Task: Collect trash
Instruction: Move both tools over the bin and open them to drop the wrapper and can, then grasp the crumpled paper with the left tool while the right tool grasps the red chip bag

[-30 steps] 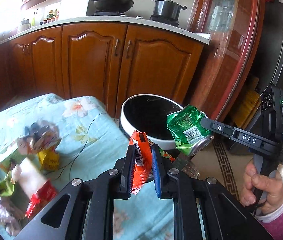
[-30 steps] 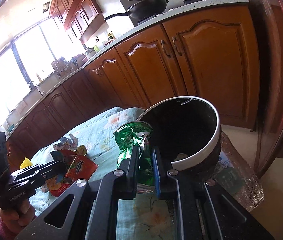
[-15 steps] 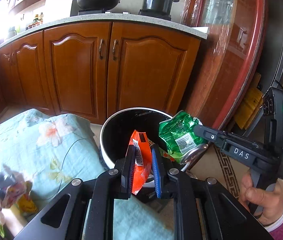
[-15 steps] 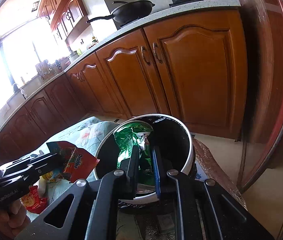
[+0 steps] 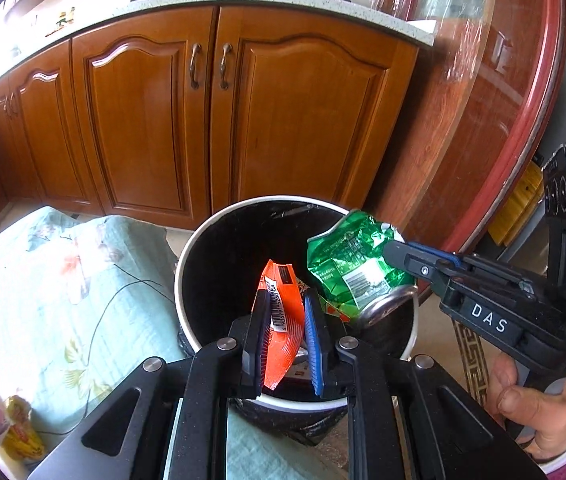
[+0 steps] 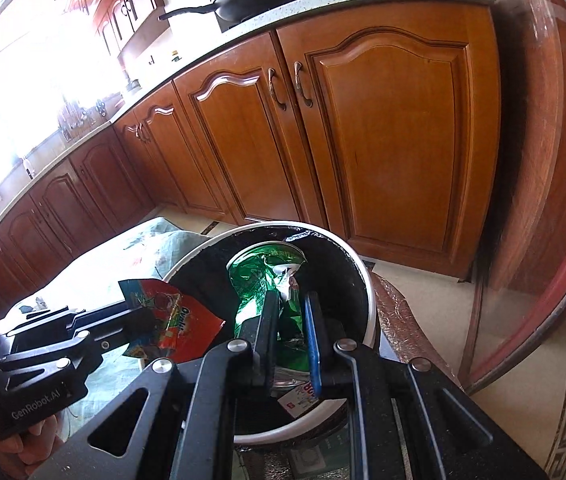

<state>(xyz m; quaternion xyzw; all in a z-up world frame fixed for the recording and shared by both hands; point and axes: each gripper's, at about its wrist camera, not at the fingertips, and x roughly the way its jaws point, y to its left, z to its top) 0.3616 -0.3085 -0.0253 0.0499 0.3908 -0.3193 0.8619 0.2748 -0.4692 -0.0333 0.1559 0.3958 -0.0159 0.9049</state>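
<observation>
In the left wrist view, the left gripper [image 5: 286,312] at bottom centre is clamped on an orange snack wrapper [image 5: 281,312], which hangs between its pads over the open mouth of the black bin [image 5: 187,280] with a white rim. At right of the frame, the right gripper [image 5: 393,254] is clamped on a crushed green can [image 5: 347,260], held above the bin's right rim. In the right wrist view, the can [image 6: 259,276] sits between the pads at centre, over the bin [image 6: 367,304], while the wrapper [image 6: 171,328] shows at lower left. A floral cloth [image 5: 63,280] covers the desk at left, with more wrappers [image 5: 19,432] in the lower left corner.
</observation>
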